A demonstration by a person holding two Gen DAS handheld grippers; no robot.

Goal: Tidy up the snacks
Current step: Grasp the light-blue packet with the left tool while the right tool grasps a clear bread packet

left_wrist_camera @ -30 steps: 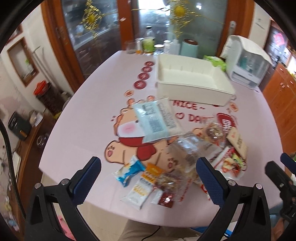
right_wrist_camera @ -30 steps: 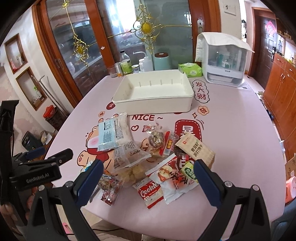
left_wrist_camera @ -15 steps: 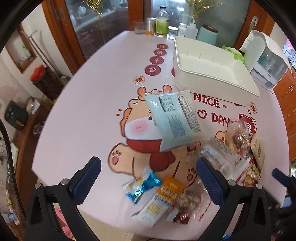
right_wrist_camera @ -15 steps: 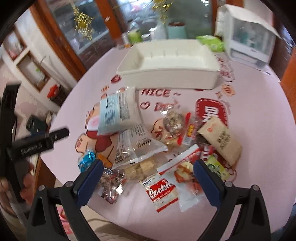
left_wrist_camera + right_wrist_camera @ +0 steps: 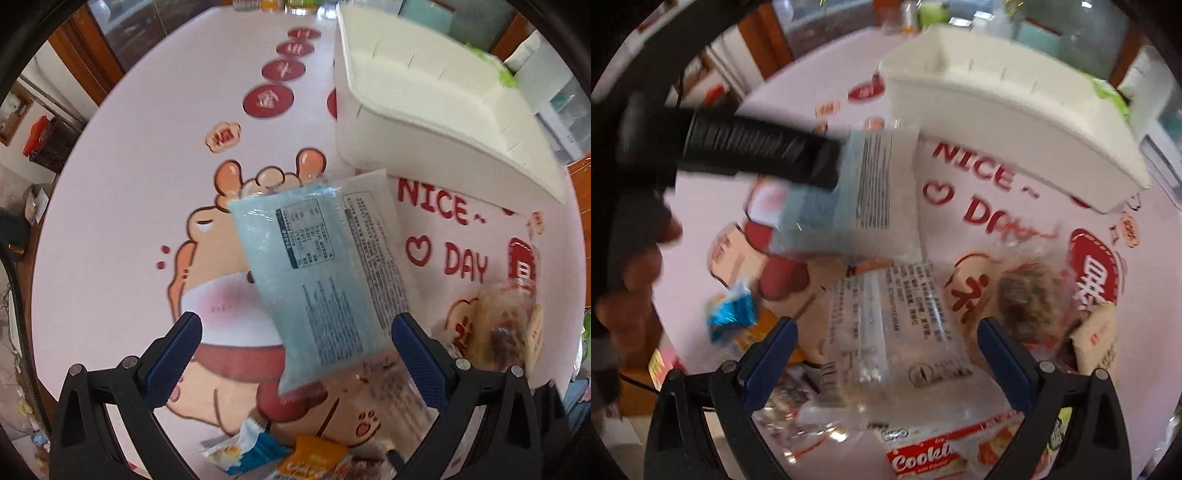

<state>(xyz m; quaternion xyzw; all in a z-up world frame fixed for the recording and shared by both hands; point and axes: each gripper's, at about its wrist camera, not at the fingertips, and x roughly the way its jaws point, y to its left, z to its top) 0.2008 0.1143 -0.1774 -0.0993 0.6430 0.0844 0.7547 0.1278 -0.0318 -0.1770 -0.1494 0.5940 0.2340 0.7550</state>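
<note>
Both down from a high overview to just over the snack pile, left gripper [image 5: 295, 341] spread wide around the blue packet [image 5: 317, 273] lying on the tabletop [image 5: 122, 177], white bin [image 5: 424, 110] at one o'clock, right gripper [image 5: 886, 345] likewise unclenched over the clear packet [image 5: 894, 325], first pickups likely next.

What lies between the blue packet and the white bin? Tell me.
In the left wrist view, only bare tablecloth shows between the blue packet and the white bin. The packet's top corner comes close to the bin's near wall; no other snack lies there.
</note>
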